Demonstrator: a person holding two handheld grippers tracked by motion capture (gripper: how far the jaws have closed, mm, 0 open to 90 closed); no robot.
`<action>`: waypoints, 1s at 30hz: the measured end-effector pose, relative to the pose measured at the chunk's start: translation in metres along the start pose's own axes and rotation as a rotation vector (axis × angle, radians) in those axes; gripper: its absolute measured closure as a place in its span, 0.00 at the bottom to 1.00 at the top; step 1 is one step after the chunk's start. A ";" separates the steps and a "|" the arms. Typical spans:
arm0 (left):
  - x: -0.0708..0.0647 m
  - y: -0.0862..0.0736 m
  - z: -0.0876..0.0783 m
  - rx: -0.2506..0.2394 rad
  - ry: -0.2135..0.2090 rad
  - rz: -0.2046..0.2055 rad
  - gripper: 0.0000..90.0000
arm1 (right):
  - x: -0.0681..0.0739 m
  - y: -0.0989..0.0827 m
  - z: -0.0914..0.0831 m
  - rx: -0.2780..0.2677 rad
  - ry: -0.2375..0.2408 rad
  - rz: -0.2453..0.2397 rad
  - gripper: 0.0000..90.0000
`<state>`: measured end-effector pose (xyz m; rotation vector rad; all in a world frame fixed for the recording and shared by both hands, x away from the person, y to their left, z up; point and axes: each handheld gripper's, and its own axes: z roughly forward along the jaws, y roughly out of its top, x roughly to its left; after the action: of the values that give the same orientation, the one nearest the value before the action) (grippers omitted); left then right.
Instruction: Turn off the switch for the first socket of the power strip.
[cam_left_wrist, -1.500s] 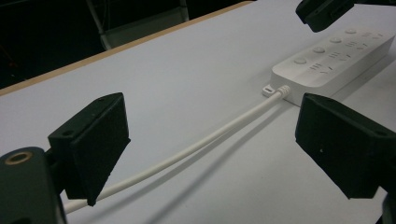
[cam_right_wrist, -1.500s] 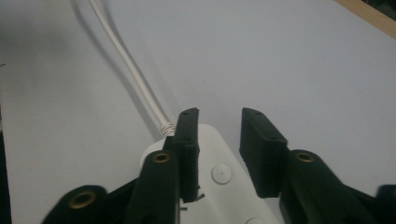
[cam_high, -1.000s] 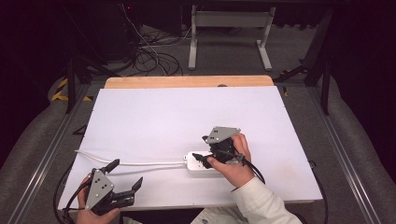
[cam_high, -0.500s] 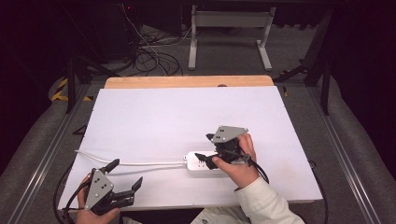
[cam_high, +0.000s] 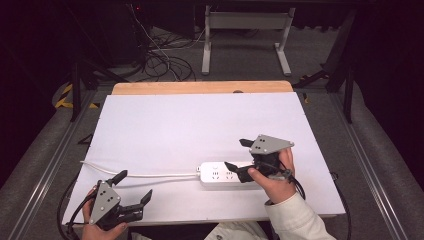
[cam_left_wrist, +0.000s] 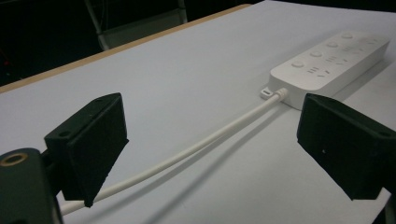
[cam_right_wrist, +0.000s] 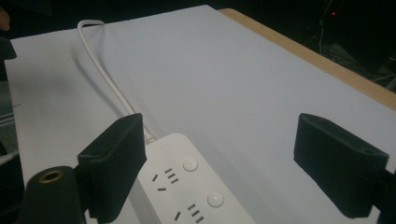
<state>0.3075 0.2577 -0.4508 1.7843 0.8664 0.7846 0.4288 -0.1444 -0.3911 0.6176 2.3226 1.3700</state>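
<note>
Since a second ago your right gripper (cam_high: 241, 154) has slid a little to the right and toward you along the power strip (cam_high: 220, 174), while your left gripper (cam_high: 134, 186) has stayed at the near left corner of the table (cam_high: 200, 120). Your right jaws stand wide apart: from above, one tip lies over the strip's right part and the other hangs past its far edge, and your right hand (cam_high: 272, 175) hides the strip's right end there. In the right gripper view the strip (cam_right_wrist: 187, 186) sits low between the jaws, its near end cut off by the bottom edge, and you cannot tell whether a jaw touches it. Your left jaws are also apart and hold nothing; in the left gripper view the cord (cam_left_wrist: 187, 151) runs between them on the table toward the strip (cam_left_wrist: 331, 58), whose far end is cut off at the right edge. From above, the cord (cam_high: 150, 174) leaves the strip's left end and runs left to the table's left edge, where its end is hard to follow. Your left hand (cam_high: 100, 227) is cut off by the bottom edge. The floor behind the table is dark, and the cables (cam_high: 160, 55) there blur together.
</note>
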 end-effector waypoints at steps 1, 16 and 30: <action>0.000 0.000 0.000 0.000 0.001 0.011 0.09 | -0.001 -0.001 -0.003 -0.005 -0.001 0.008 0.17; 0.000 0.000 0.001 0.015 0.009 0.010 0.09 | -0.021 -0.038 -0.039 0.000 -0.048 0.077 0.15; 0.000 -0.001 0.002 0.011 0.009 -0.004 0.08 | -0.031 -0.077 -0.051 0.015 -0.069 0.121 0.13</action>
<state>0.3093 0.2573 -0.4523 1.7894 0.8816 0.7874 0.4136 -0.2312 -0.4331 0.8088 2.2754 1.3623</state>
